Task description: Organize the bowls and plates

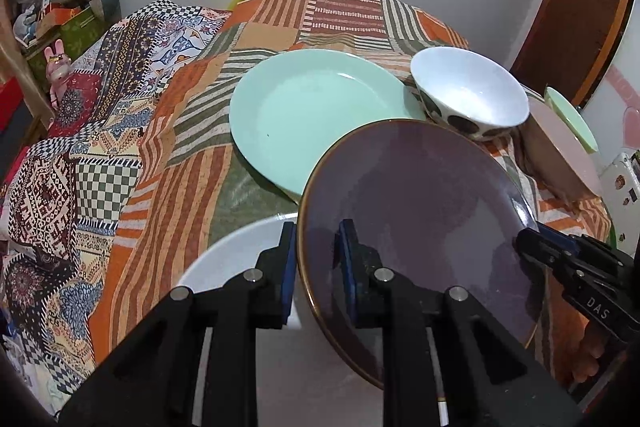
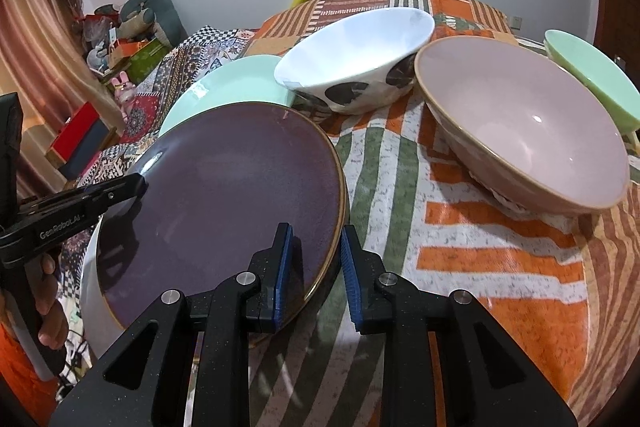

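Now both grippers point down and pinch the purple plate [image 1: 420,219], left gripper [image 1: 316,259] on one rim, right gripper [image 2: 316,259] on the other. It hangs tilted over a white plate [image 1: 236,251], just beside the mint plate [image 1: 312,115].

Inventory, counted across both wrist views:
- Plates: 3 — purple plate [image 1: 420,227], mint plate [image 1: 316,115], white plate [image 1: 240,251] partly hidden under purple one
- Bowls: 3 — white spotted bowl [image 2: 356,63], pink bowl [image 2: 524,131], mint bowl [image 2: 592,75] at far right edge, partly cut off
- Grippers: 2 — left gripper [image 1: 316,267], right gripper [image 2: 316,267]
- Patterned cloths: 2 visible — orange striped cloth [image 2: 460,227], patchwork cloth [image 1: 80,147]
- Further small items at far left: too blurred to count
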`<control>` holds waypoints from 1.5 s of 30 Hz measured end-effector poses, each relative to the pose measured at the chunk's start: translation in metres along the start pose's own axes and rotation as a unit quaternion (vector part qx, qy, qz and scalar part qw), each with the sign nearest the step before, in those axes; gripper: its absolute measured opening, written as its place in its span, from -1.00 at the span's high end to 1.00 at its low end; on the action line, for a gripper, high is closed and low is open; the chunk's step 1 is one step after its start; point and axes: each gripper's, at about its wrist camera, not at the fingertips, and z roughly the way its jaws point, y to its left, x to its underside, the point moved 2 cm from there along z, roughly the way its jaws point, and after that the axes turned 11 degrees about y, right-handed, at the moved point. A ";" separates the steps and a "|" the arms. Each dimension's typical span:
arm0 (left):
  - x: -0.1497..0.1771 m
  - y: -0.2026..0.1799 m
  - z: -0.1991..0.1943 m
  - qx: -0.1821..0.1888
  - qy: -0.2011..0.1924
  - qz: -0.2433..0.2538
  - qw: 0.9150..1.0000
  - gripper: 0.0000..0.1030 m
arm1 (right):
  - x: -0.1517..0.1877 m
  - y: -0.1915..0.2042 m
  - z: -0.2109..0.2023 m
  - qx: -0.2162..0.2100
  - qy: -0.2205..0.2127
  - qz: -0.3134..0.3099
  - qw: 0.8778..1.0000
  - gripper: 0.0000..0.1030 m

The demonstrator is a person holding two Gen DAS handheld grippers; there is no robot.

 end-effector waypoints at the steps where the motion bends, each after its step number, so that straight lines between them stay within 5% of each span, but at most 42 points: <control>1: 0.003 -0.001 -0.001 0.001 0.000 0.000 1.000 0.62 | 0.001 -0.001 -0.001 0.002 0.000 -0.001 1.000 0.57; 22: 0.043 -0.041 -0.052 0.011 -0.039 0.021 0.999 0.62 | 0.028 -0.014 -0.041 0.007 -0.021 0.012 1.000 0.57; 45: 0.078 -0.115 -0.059 0.034 -0.018 0.071 0.997 0.61 | 0.067 -0.052 -0.088 0.044 -0.057 0.043 0.996 0.57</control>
